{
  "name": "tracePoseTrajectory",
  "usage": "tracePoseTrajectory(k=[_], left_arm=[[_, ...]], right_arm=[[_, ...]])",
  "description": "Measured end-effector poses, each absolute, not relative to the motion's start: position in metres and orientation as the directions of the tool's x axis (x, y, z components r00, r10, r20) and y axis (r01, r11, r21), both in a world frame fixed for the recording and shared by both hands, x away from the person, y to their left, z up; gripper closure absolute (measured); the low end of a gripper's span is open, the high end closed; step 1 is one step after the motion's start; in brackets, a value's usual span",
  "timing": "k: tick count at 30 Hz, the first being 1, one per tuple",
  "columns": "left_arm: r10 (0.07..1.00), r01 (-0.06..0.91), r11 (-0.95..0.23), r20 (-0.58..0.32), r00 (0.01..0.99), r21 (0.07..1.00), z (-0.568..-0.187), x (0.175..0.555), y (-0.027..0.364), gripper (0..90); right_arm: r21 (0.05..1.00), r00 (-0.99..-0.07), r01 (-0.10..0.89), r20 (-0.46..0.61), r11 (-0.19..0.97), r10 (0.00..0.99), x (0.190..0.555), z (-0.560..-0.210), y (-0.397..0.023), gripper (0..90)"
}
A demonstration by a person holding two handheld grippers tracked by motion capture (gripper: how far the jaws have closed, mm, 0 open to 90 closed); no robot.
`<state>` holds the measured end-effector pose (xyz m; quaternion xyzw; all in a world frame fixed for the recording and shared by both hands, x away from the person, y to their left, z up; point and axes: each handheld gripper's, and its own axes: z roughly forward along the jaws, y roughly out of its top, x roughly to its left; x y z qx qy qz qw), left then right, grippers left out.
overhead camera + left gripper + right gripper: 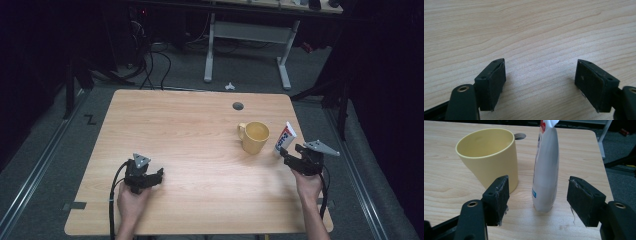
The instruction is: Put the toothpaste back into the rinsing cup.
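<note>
A white toothpaste tube (285, 138) (546, 170) stands upright on its cap end near the table's right side. Just left of it sits a yellow mug (254, 137) (489, 157), handle pointing left in the high view. My right gripper (291, 154) (539, 201) is open, its jaws on either side of the tube's lower part without touching it. My left gripper (152, 176) (540, 83) is open low over bare wood at the table's front left, with nothing between its jaws.
The wooden table (190, 150) has a round cable hole (238, 106) near its far edge. Its right edge lies close beside the tube. Beyond the table stand a white desk frame (247, 45) and cables on the floor.
</note>
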<state>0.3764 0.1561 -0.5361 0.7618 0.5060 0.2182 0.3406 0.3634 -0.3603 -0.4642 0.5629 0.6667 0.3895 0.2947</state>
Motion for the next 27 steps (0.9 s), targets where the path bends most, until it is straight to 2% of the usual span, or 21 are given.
tracePoseTrajectory(k=[16,27], left_arm=[[0.92,0.622,-0.256,-0.012,0.393,0.74,-0.536,0.376,0.156,25.2],[0.92,0.622,-0.256,-0.012,0.393,0.74,-0.536,0.376,0.156,25.2]], right_arm=[[0.831,-0.163,0.555,0.072,0.031,0.984,0.391,-0.468,-0.361,38.3],[0.834,-0.142,0.552,0.073,0.017,0.987,0.405,-0.471,-0.359,47.8]])
